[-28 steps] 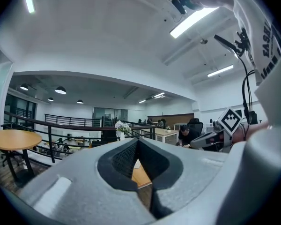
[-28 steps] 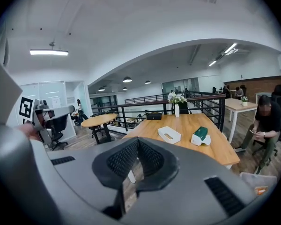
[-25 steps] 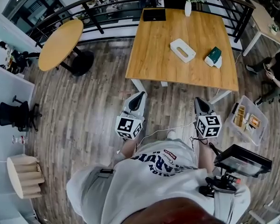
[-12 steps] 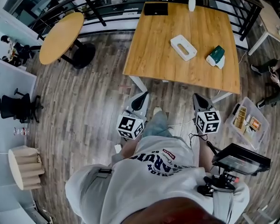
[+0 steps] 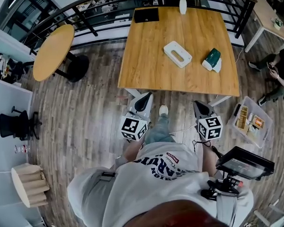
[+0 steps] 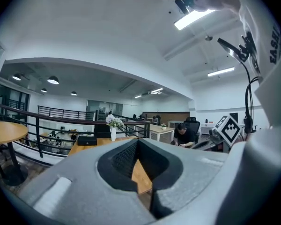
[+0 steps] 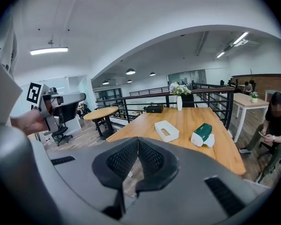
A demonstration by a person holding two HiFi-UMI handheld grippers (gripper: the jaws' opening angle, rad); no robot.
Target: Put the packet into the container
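Packet (image 5: 211,59) lies at twelve o'clock of the right gripper (image 5: 201,105) — the nearer one.
Jaws meet, empty; long axis one-to-seven.

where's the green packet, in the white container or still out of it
Out. The green packet lies on the table beside the white container, apart from it, with bare wood between them.

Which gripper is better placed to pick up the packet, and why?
Right, probably. The packet lies toward the right of the table, ahead of the right gripper; the left gripper is farther off. Both are shut, empty.
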